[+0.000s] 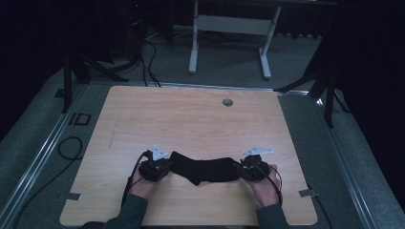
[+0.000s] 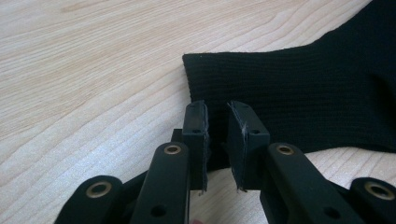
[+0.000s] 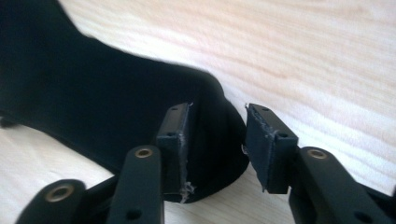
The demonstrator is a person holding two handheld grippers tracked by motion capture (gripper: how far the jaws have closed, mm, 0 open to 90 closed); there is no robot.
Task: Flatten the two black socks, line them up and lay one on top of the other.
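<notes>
A black sock point(image 1: 205, 171) lies flat near the front edge of the wooden desk point(image 1: 191, 119), stretched sideways between the two grippers. The left gripper point(image 2: 217, 140) sits at the ribbed cuff end, its jaws parted by a narrow gap with the cuff's edge between them, not clamped. The right gripper point(image 3: 217, 144) is at the rounded toe end, jaws set wider, the toe lying between them unpinched. Bare desk stretches beyond the sock to the far edge. Both hands point(image 1: 143, 183) come in low from the front edge, the grippers pointing inward toward each other.
</notes>
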